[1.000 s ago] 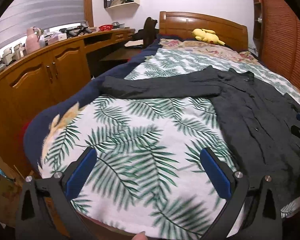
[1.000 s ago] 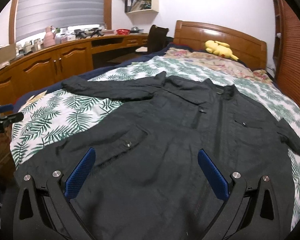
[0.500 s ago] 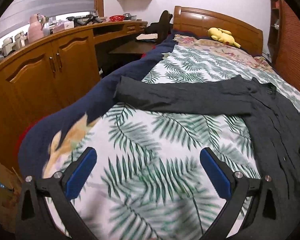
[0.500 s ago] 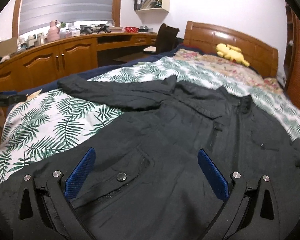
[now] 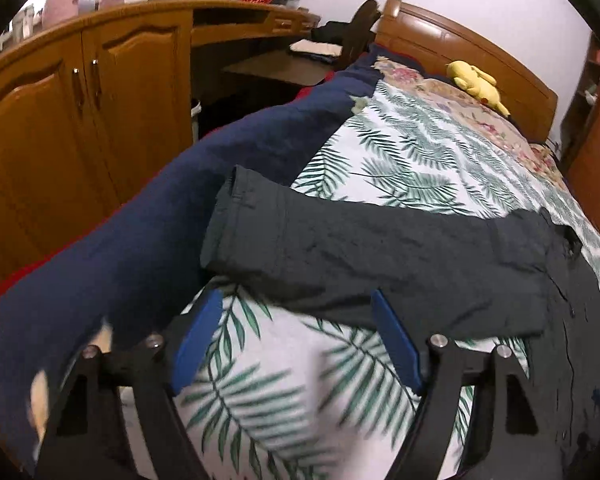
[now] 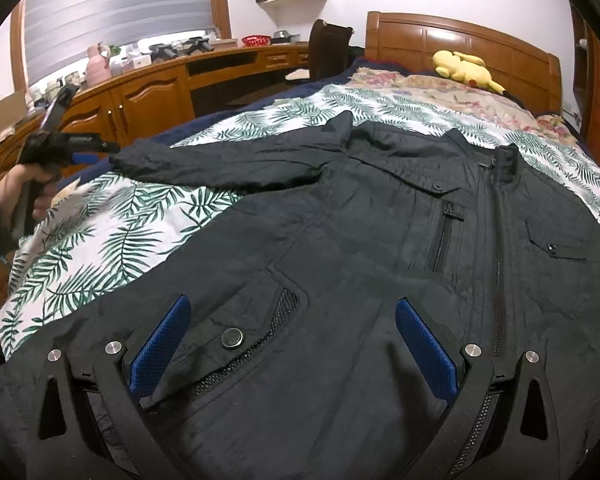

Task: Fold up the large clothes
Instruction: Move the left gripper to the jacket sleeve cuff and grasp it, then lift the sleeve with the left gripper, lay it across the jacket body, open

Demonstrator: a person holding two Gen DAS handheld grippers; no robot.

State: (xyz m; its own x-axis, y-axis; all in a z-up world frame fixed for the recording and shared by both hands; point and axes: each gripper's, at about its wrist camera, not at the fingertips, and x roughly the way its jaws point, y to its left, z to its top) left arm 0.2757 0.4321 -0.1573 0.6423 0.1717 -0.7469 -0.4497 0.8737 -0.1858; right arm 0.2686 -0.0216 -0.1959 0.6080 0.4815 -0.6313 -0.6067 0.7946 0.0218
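A large black jacket (image 6: 380, 264) lies spread face up on the bed, zipper closed, its sleeve (image 5: 360, 256) stretched toward the bed's left edge. My left gripper (image 5: 296, 340) is open, just short of the sleeve near its cuff (image 5: 228, 216), touching nothing. It also shows in the right wrist view (image 6: 88, 150) at the far left, by the cuff. My right gripper (image 6: 292, 348) is open, low over the jacket's lower front, with a snap-button pocket (image 6: 232, 338) between its fingers.
The bed has a palm-leaf sheet (image 5: 400, 160), a navy blanket (image 5: 120, 264) hanging off its left side and a wooden headboard (image 6: 460, 44) with a yellow plush toy (image 6: 464, 66). Wooden cabinets and a desk (image 5: 80, 92) run along the left.
My left gripper has moved forward and left along the bed to the sleeve's cuff end. My right gripper has moved forward and lower over the jacket's front.
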